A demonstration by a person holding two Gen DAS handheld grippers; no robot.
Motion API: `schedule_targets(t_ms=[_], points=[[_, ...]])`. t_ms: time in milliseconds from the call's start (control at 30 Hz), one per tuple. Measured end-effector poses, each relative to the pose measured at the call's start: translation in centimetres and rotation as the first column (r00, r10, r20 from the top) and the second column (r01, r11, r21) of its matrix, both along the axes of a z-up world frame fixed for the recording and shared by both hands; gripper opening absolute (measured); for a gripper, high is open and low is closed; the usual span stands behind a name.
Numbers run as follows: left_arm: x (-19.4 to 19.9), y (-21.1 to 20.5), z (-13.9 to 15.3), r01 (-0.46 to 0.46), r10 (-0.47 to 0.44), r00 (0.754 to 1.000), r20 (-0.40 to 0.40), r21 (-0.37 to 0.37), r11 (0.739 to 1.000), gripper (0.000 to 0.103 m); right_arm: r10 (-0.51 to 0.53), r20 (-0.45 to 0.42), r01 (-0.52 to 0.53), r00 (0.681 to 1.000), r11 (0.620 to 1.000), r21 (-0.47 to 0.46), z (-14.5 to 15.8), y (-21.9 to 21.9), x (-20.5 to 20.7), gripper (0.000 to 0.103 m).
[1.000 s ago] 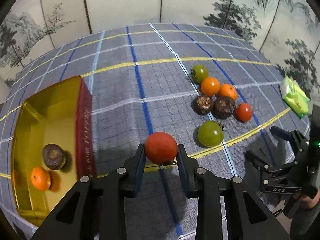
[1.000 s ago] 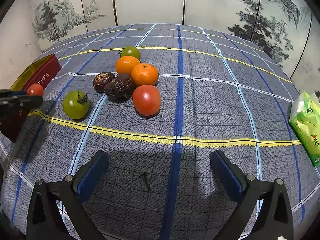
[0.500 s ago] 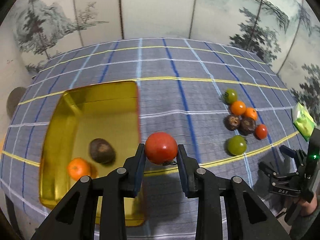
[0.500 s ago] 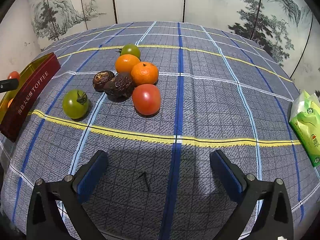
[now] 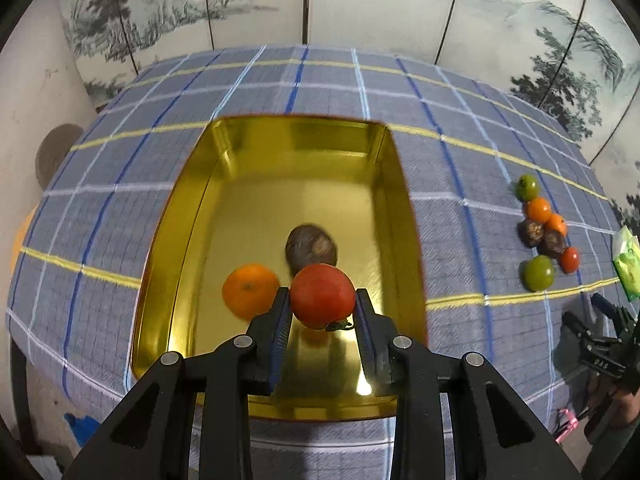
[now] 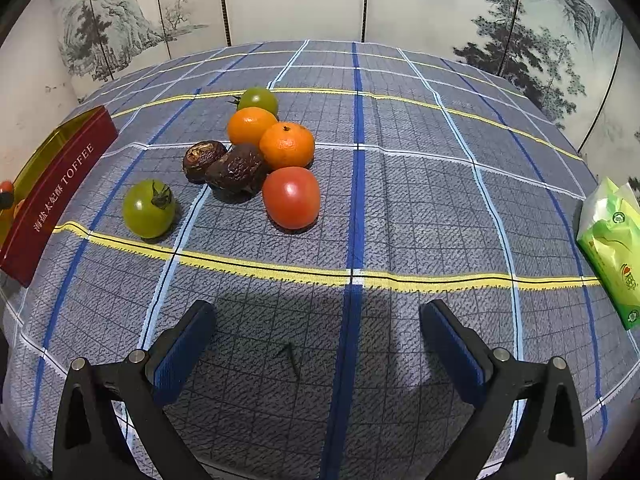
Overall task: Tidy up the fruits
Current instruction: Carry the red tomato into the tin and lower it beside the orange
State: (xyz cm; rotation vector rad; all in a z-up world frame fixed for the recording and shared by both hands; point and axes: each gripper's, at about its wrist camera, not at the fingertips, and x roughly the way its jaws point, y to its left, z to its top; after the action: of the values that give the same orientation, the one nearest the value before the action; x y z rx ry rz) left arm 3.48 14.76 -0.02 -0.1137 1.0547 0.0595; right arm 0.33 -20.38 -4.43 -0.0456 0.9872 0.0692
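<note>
Fruits (image 6: 256, 160) cluster on plaid tablecloth (image 6: 400, 200) before painted screen (image 6: 296, 0).

A red tomato (image 5: 322, 295), smooth and round with its green stalk end turned downward, is clamped between the jaws above the near end of the gold-lined tin (image 5: 280, 136), which holds one mandarin (image 5: 250, 289) and one dark wrinkled fruit (image 5: 311, 249) close together. On the checked cloth of the table (image 6: 400, 208), well apart from the tin, a cluster lies: a second red tomato (image 6: 291, 197), two mandarins (image 6: 286, 145) touching, two dark wrinkled fruits (image 6: 237, 169) and a green tomato (image 6: 258, 100) at the far end. Another green tomato (image 6: 149, 209) sits just beside the cluster, stalk up.
</note>
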Motion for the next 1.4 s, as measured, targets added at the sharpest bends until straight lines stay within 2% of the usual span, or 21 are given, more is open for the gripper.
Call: schedule_targets(t_ms=[233,533,1033,1400], points=[[-0.2,0.5,-2.1,-0.002,0.0,0.997,-0.072,-0.016,1.0,0.032,-0.001,0.0,0.001,1.0,1.0,0.0,0.0,0.0,0.0,0.103],[0.2,0.5,-4.2,-0.006,0.008,0.992,-0.127,0.014,1.0,0.032,-0.003,-0.003,0.003,1.0,1.0,0.0,0.0,0.0,-0.1,0.103],[0.2,1.2,-4.4,-0.019,0.021,0.992,-0.125,0.02,1.0,0.032,-0.017,-0.024,0.017,1.0,1.0,-0.003,0.0,0.1,0.0,0.103],[0.1,1.0,-4.4,-0.015,0.019,0.993,-0.114,0.036,0.999,0.033,0.009,-0.038,-0.009,0.999,1.0,-0.002,0.1,1.1,-0.1,0.103]])
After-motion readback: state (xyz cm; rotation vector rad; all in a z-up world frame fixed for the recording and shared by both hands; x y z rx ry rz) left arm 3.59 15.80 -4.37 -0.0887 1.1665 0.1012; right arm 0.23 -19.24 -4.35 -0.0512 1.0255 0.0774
